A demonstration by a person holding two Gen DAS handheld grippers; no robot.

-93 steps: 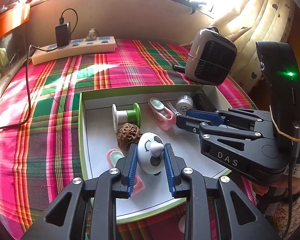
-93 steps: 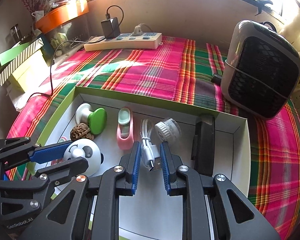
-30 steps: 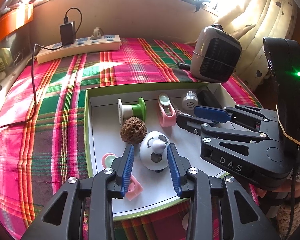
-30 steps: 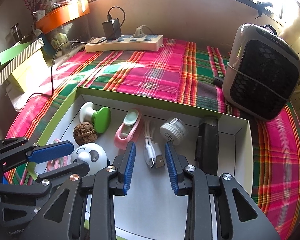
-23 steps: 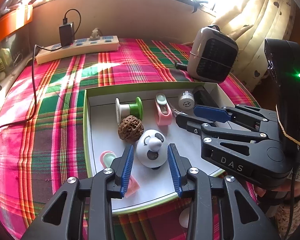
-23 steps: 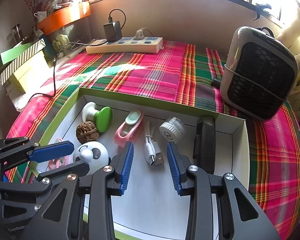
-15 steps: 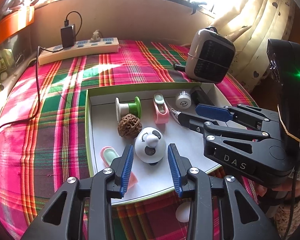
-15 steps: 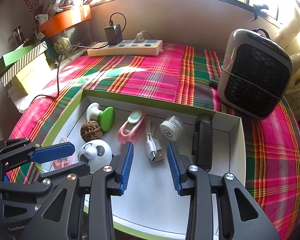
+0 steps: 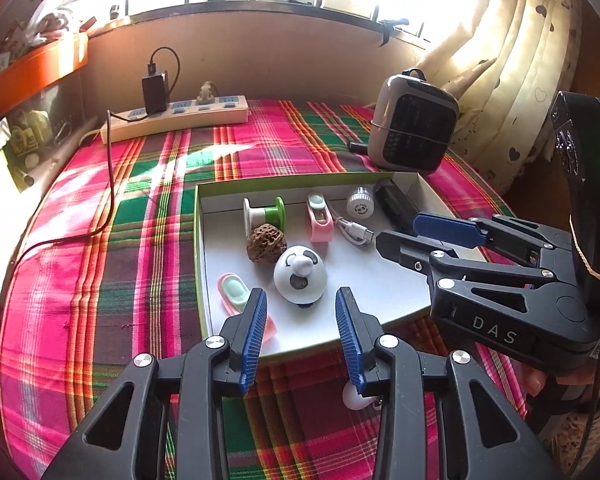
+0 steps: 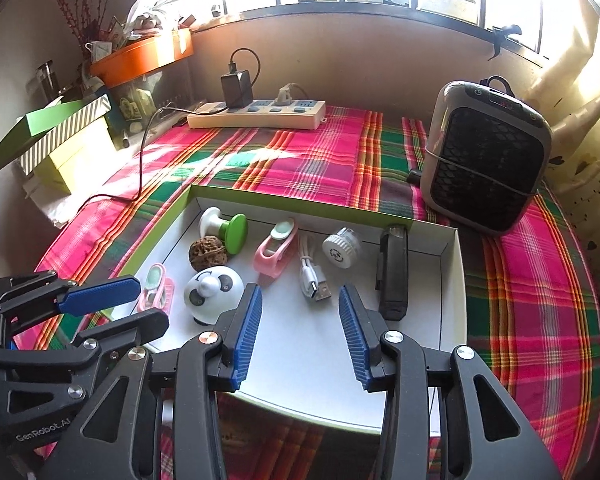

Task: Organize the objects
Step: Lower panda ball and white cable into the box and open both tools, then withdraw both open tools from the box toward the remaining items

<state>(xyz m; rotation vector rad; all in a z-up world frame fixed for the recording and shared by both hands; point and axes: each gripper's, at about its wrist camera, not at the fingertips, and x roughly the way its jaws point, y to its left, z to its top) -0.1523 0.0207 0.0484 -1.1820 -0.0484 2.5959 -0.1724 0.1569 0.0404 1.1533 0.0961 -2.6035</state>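
A green-rimmed white box (image 9: 198,264) (image 10: 456,312) on the plaid cloth holds a white panda toy (image 9: 300,278) (image 10: 211,295), a walnut (image 9: 266,243) (image 10: 208,253), a green-and-white spool (image 9: 265,213) (image 10: 225,227), two pink clips (image 9: 320,222) (image 10: 275,249), a white USB cable (image 9: 354,230) (image 10: 313,273), a white round cap (image 9: 360,204) (image 10: 341,249) and a black bar (image 10: 392,273). My left gripper (image 9: 301,334) is open and empty above the box's near edge, just behind the panda. My right gripper (image 10: 300,332) is open and empty, above the box's near part.
A grey heater (image 9: 414,136) (image 10: 486,160) stands beyond the box at the right. A power strip with a black charger (image 9: 180,116) (image 10: 256,114) lies at the back. Green and yellow boxes (image 10: 60,140) sit at the left. A small white object (image 9: 354,398) lies on the cloth near me.
Both grippers have let go, opened wide and drawn back and up from the box. The panda toy and the USB cable now rest in the box.
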